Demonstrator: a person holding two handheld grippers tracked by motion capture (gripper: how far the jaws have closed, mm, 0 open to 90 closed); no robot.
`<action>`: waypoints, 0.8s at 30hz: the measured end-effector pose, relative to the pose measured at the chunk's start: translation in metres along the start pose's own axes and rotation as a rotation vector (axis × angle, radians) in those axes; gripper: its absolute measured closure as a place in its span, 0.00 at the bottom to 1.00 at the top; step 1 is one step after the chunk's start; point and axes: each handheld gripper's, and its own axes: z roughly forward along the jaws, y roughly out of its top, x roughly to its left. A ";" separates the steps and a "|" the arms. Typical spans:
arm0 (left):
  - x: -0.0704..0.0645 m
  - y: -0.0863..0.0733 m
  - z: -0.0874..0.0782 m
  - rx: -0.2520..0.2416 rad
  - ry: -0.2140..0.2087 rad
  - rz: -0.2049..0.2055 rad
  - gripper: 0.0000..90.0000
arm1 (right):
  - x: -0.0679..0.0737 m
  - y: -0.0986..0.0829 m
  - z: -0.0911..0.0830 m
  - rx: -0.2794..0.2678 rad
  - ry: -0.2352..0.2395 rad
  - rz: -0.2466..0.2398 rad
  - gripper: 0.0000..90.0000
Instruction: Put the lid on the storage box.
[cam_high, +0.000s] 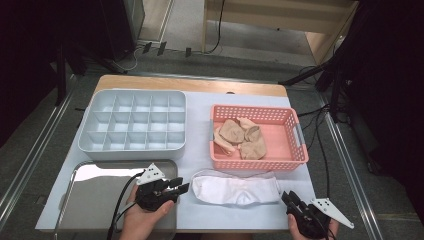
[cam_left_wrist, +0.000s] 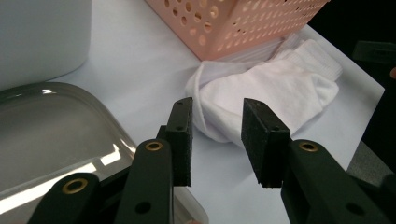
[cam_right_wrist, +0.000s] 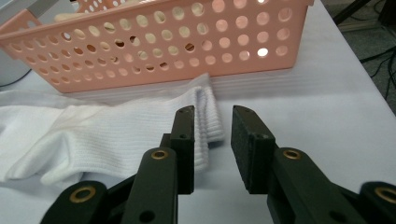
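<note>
Both grippers sit closest to me at the near table edge, each held in a hand partly cut off by the bottom of the high view. My left gripper (cam_high: 176, 189) hovers over the right end of the metal tray (cam_high: 95, 200), jaws apart and holding nothing. In the left gripper view the gap between the jaws frames the folded end of the white sock (cam_left_wrist: 261, 88), which lies just beyond the tips and untouched. My right gripper (cam_high: 290, 199) sits at the sock's other end, jaws likewise apart and empty. In the right gripper view the ribbed cuff (cam_right_wrist: 208, 116) lies just ahead of the left jaw, which hides part of the sock's near edge; I cannot tell whether jaw and fabric touch.

The white sock rests flat on the pale table cover (cam_high: 200, 140), lengthwise between the two grippers, just in front of the pink basket (cam_high: 295, 122). Its far edge runs close along the basket's near wall; whether it touches is hard to make out.

Farther back, the pink basket holds tan socks (cam_high: 241, 137), bunched so that I cannot count them. To its left stands the white divided organizer (cam_high: 132, 122), its compartments showing nothing inside. The tray's near corner is cut off by the frame. Beyond the table the floor, cables and dark stands fade into shadow.
</note>
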 end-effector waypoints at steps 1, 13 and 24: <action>-0.001 0.000 0.001 -0.002 0.000 0.001 0.73 | 0.001 0.000 -0.001 0.001 -0.001 0.007 0.79; -0.013 0.001 0.012 0.007 0.015 -0.012 0.68 | 0.012 -0.007 0.010 0.050 0.009 0.015 0.75; -0.015 -0.007 0.031 0.135 0.072 -0.011 0.79 | 0.016 -0.017 0.021 0.118 -0.038 0.025 0.78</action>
